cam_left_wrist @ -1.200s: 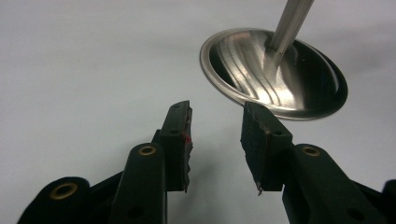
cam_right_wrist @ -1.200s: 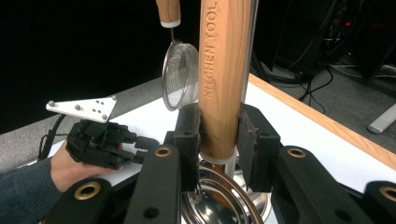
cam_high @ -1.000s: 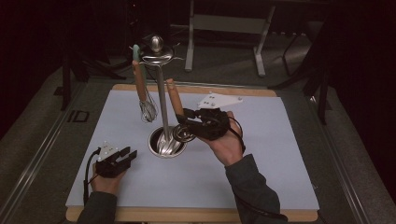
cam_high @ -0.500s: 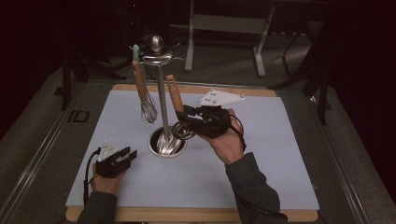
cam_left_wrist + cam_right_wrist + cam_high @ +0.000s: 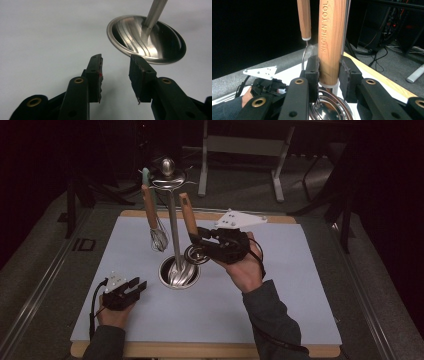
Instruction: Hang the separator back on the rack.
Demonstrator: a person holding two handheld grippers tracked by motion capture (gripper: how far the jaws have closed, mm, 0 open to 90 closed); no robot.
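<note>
Dark surroundings frame a bench [image 5: 310, 320] covered by a pale blue-grey mat. Between the right gripper [image 5: 329, 72] jaws stands a round wooden handle [image 5: 331, 42] stamped "KITCHEN TOOL", both pads pressed on its lower end, just above a white collar and coiled wire head. It leans beside the polished steel stand [image 5: 172, 227], whose slim pole rises from a round dished base. A wooden-handled whisk [image 5: 154, 222] hangs opposite. Nearer the bench's front edge, the left gripper [image 5: 115, 72] rests with jaws apart, holding nothing.
</note>
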